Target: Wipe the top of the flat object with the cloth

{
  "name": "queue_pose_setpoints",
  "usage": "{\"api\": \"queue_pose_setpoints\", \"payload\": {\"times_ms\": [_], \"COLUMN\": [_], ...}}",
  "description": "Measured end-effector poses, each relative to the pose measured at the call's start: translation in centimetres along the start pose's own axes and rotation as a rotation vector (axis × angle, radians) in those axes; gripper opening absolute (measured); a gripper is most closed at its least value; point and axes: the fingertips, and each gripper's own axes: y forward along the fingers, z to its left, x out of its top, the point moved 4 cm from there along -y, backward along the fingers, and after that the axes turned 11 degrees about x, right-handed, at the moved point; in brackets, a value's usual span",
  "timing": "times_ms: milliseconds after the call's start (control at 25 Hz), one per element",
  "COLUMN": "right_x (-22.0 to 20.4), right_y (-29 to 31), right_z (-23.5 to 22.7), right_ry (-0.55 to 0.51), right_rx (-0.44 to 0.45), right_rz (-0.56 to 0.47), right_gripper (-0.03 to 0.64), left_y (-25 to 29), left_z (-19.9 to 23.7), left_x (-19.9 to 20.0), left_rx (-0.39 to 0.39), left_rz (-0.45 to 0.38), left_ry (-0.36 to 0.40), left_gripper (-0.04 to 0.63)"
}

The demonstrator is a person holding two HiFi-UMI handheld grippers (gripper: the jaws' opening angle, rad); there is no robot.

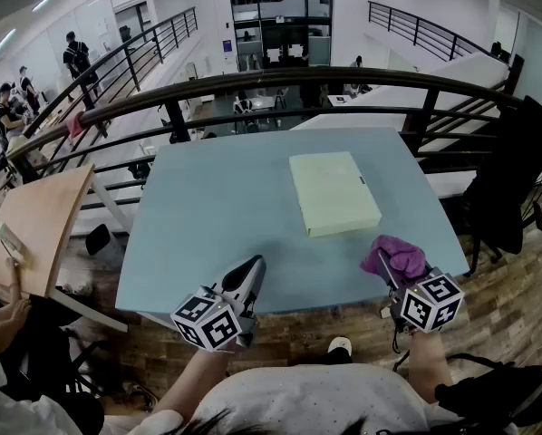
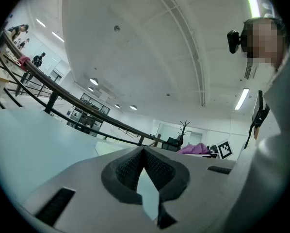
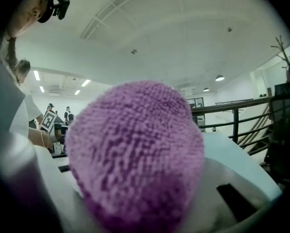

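Left gripper (image 2: 144,153): textured jaws pressed together at the tips, nothing between them. A pale blue table (image 2: 33,144) lies beyond, with a dark railing (image 2: 53,98) behind it. To the right, a purple cloth (image 2: 194,149) sits bunched just beside a marker cube (image 2: 224,149).

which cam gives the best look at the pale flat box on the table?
Head view: the pale flat box lies whole on the blue table, all four edges visible. Left gripper view catches only a low sliver of it, edge-on. Right gripper view shows none of it; the purple cloth fills the frame.
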Motion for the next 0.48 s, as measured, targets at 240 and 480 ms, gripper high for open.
{"api": "queue_pose_setpoints", "payload": {"times_ms": [240, 480], "right_x": [-0.25, -0.79], "right_y": [0.84, 0.78], "right_z": [0.59, 0.73], "right_ry": [-0.002, 0.002], "right_rx": [-0.001, 0.001], "right_rz": [0.007, 0.013], "right_gripper": [0.029, 0.029], "left_y": [-0.63, -0.63], "left_z": [1.02, 1.16], "left_x": [0.46, 0.00], "left_rx": [0.005, 0.006], "left_rz": [-0.007, -0.003], "left_ry": [-0.001, 0.000], "left_gripper": [0.000, 0.000]}}
